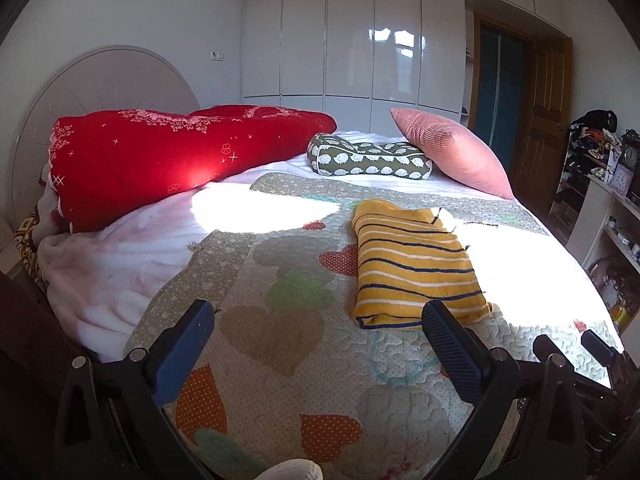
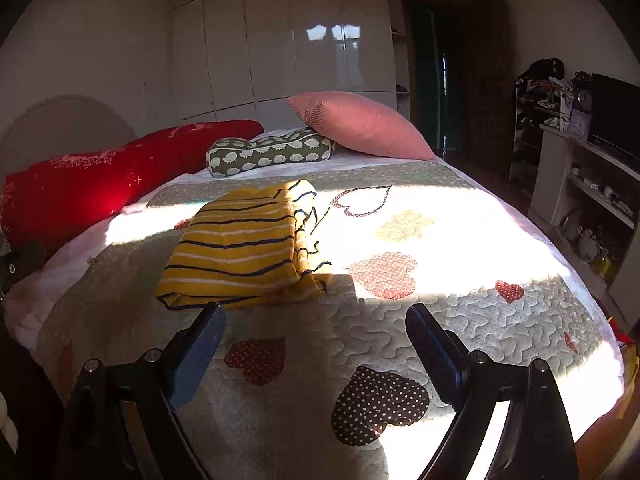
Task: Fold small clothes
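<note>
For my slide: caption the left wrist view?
Open left gripper hovers before a folded striped garment on the quilt.

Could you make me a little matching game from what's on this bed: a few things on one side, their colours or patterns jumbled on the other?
Things:
1. folded sweater
2. big cushion
3. small pillow
4. bundled blanket

Looks:
A. green with white hedgehog shapes
B. red with pale sparkle marks
C. yellow with dark and white stripes
D. plain pink

Pairs: 1-C, 2-D, 3-A, 4-B
</note>
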Motion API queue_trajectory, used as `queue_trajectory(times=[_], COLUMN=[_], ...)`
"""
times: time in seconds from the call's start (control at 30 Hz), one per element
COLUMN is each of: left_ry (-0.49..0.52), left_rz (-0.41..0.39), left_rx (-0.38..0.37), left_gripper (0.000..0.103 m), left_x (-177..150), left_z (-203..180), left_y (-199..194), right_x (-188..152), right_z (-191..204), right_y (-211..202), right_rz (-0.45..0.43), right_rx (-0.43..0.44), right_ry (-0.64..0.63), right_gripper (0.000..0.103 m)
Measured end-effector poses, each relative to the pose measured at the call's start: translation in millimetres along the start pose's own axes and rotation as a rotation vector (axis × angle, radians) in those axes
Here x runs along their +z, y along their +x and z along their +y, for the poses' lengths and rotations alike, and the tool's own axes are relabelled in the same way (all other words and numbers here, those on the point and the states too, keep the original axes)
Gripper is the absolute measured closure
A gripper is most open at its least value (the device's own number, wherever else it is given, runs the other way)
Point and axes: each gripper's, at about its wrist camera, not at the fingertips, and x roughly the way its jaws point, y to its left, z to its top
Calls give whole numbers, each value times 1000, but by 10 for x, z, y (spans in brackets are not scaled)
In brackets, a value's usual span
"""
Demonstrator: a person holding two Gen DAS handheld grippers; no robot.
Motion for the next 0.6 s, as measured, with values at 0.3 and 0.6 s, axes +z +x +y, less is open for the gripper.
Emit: queue_trajectory(times=[0.3,0.6], left_ry=[75,91], left_rz=[76,139], left_rx=[-5,-23], left_gripper=[0,0], left_x=[-206,-313], left_z=[-124,-136], left_y=[168,319], right_x=[-130,-208], right_z=[73,85], right_y=[217,341], right_rz=[119,173], right_rx=[4,-5], right_ry=[-27,-33], right_gripper=[9,9])
